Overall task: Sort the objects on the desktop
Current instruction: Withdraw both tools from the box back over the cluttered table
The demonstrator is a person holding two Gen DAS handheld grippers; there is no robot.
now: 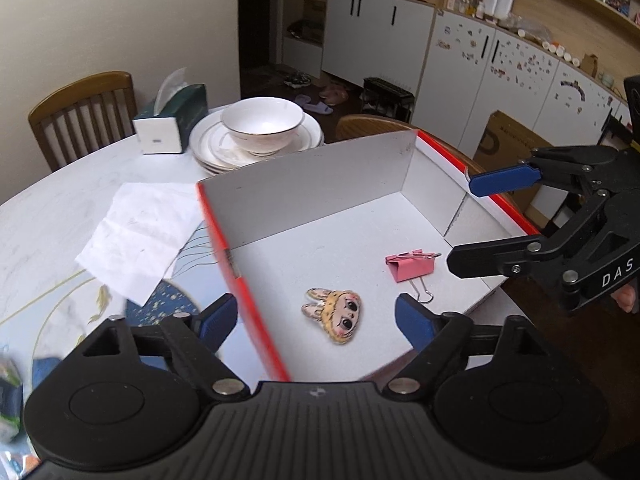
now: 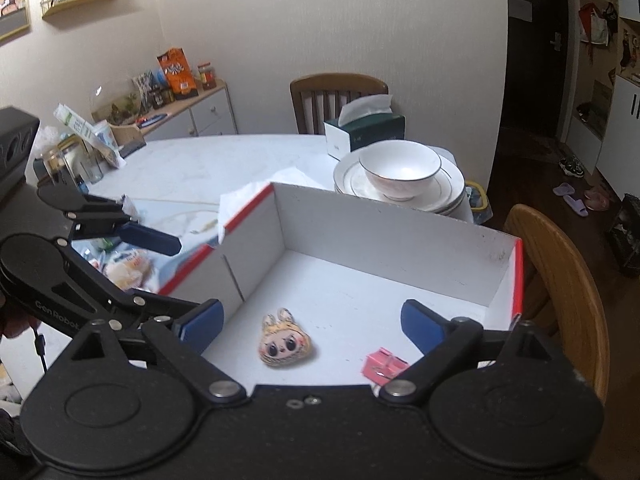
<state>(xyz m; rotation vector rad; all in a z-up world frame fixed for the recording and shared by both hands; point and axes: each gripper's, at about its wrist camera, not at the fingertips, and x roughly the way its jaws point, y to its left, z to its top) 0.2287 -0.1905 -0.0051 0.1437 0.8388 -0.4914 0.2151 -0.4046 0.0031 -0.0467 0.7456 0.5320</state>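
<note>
A shallow cardboard box, white inside with a red outer rim, lies on the table. On its floor lie a cartoon bunny-head charm and a pink binder clip. My left gripper hangs over the box's near left edge, open, with nothing between its blue pads; the charm is below it. My right gripper hovers at the box's right side above the clip, open and empty.
A white bowl sits on stacked plates behind the box, beside a green tissue box. A white napkin lies left of the box. Snack packets lie further left. Wooden chairs ring the table.
</note>
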